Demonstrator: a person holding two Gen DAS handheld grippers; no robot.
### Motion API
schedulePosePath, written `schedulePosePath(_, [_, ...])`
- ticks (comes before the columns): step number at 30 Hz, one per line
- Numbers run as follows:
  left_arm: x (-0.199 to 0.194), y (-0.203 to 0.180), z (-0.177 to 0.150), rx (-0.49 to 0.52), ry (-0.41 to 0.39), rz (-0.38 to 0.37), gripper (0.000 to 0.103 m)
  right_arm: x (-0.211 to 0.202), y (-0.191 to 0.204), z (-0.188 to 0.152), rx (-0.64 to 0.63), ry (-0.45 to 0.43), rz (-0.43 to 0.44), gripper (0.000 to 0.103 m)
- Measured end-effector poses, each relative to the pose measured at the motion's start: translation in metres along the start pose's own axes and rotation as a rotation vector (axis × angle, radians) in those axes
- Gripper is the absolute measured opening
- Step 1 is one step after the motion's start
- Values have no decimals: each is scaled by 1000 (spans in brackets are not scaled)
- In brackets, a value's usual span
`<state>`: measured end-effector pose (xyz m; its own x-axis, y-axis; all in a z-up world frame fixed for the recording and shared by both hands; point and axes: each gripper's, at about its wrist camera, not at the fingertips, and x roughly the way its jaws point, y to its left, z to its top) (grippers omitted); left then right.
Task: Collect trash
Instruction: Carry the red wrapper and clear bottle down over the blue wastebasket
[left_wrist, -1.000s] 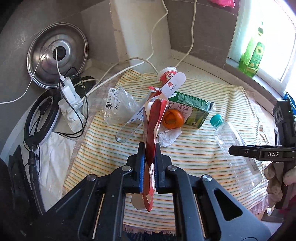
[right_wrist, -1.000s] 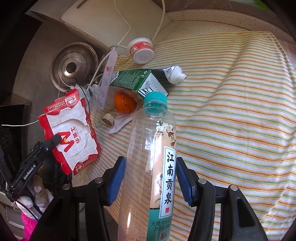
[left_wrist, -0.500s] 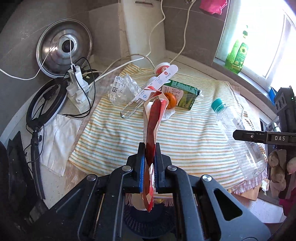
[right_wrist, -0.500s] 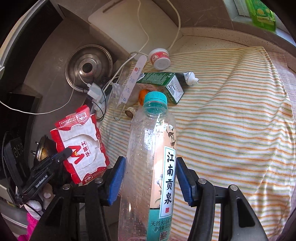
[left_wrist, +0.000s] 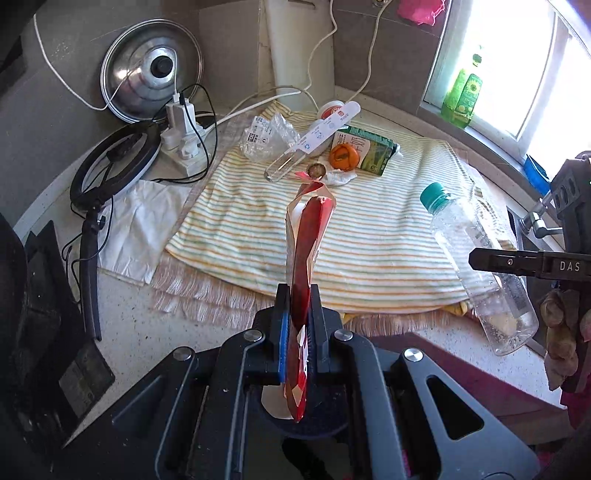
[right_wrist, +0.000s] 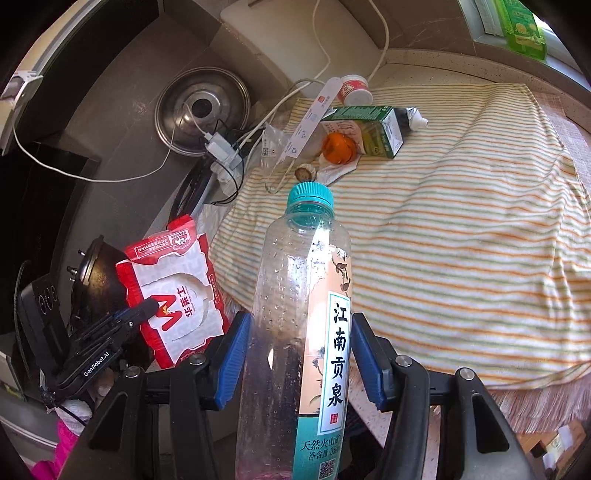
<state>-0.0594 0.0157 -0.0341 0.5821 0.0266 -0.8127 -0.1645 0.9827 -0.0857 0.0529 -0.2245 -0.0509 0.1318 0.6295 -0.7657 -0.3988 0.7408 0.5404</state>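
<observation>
Left gripper (left_wrist: 300, 306): jaws were clamped narrow on the red wrapper (left_wrist: 308, 243), which stood edge-on and upright between the blue pads, above the front edge of the counter.
Red wrapper, right wrist view (right_wrist: 173, 288): red-and-white printed face was visible, pinched at its lower left by the left gripper (right_wrist: 146, 308).
Right gripper (right_wrist: 299, 354): jaws were set wide on either side of the plastic bottle (right_wrist: 299, 332) and gripped its body; the teal cap pointed away from the camera.
Plastic bottle, left wrist view (left_wrist: 476, 266): clear, apparently empty, tilted, held above the right front corner of the striped cloth (left_wrist: 369, 229).
Striped cloth: was spread over the countertop (left_wrist: 147, 332), its fringed edge near the counter front.
Remaining trash: lay grouped at the far side of the cloth.
Green carton (left_wrist: 365, 149): lay on its side.
Orange peel (left_wrist: 344, 157): lay against the carton, on a crumpled tissue (left_wrist: 341, 178).
Clear plastic bag (left_wrist: 267, 138): lay at the far left corner of the cloth.
White tube (left_wrist: 314, 142): lay diagonally beside the bag.
Small cup (left_wrist: 330, 109): lay behind the carton.
Pot lid (left_wrist: 151, 70): leaned against the wall.
</observation>
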Motion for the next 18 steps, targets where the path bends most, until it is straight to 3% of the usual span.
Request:
schedulePosePath(9, [1, 6, -46, -13, 56, -45, 6, 20, 25, -44, -33, 50, -19, 57])
schedulePosePath(18, [28, 1, -88, 7, 155, -76, 6, 49, 36, -86, -51, 127, -73, 57])
